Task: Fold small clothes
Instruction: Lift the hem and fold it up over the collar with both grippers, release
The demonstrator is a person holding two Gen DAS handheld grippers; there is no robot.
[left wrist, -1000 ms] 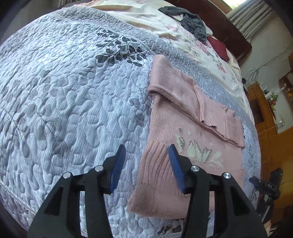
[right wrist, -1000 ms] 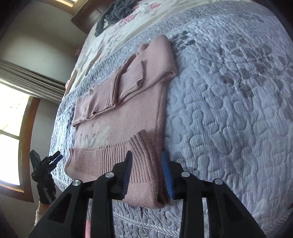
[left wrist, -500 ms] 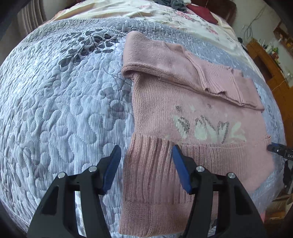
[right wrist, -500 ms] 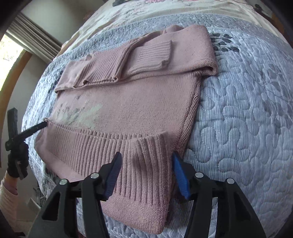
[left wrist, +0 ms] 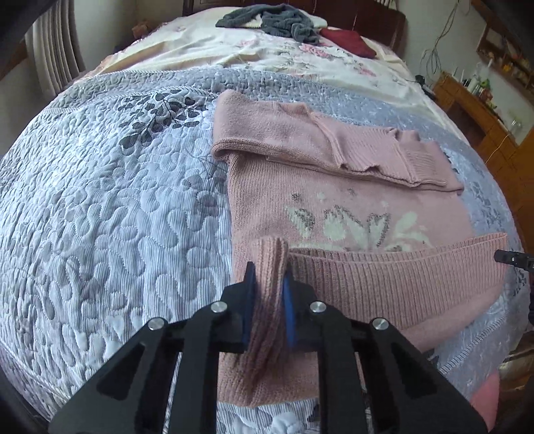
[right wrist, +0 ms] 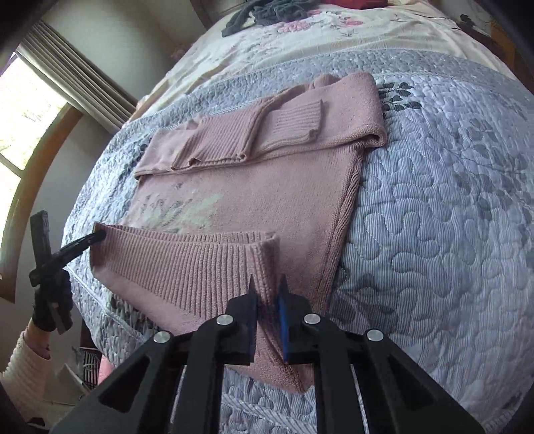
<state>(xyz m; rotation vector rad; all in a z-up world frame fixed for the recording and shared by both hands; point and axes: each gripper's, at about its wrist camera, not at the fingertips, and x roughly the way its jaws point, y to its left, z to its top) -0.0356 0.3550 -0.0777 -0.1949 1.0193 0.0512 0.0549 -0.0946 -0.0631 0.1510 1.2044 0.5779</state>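
Note:
A pink knit sweater (left wrist: 333,187) lies flat on the grey quilted bedspread (left wrist: 116,207), its sleeves folded across the chest. In the left wrist view my left gripper (left wrist: 268,278) is shut on one corner of the ribbed hem (left wrist: 383,277), which is raised off the quilt. The right gripper's tip (left wrist: 512,258) shows at the hem's far corner. In the right wrist view my right gripper (right wrist: 267,290) is shut on a hem corner of the sweater (right wrist: 267,187). There the left gripper (right wrist: 80,245) pinches the opposite corner, held by a gloved hand (right wrist: 50,300).
A heap of dark grey clothes (left wrist: 277,20) and a dark red garment (left wrist: 347,40) lie on the floral sheet (left wrist: 267,56) at the head of the bed. Wooden furniture (left wrist: 474,110) stands beside the bed. A window with a curtain (right wrist: 66,66) is off the bed's edge.
Both grippers were open around the hem corners; now each has shut on its corner. The ribbed hem has risen off the quilt and stands up between the jaws.

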